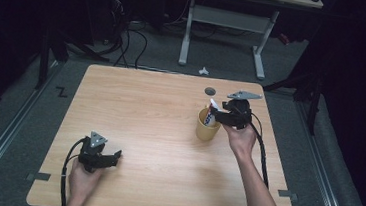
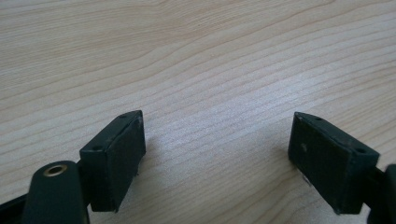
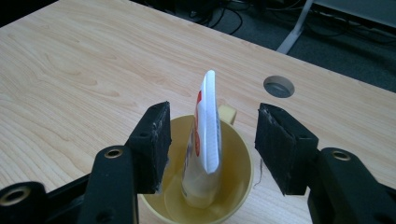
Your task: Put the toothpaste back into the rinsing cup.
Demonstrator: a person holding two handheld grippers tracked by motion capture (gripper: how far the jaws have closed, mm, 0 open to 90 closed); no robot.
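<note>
A yellow mug [image 1: 207,127] stands on the right half of the wooden table [image 1: 155,115]. A white tube with red print [image 1: 212,110] stands upright in it, crimped end up. My right gripper [image 1: 218,117] hovers just over the mug, held in a hand. In the right gripper view its jaws stand apart on either side of the tube [image 3: 208,126], with a gap on both sides, above the mug's rim [image 3: 240,154]. My left gripper [image 1: 115,158] rests low at the table's front left. Its jaws [image 2: 217,154] are spread wide over bare wood with nothing between them.
A round grey cable hole [image 1: 210,91] sits in the tabletop just behind the mug, also seen as the hole [image 3: 279,86] beyond the right jaw. A white-legged desk [image 1: 226,21] and loose cables [image 1: 126,43] lie on the floor past the table's far edge.
</note>
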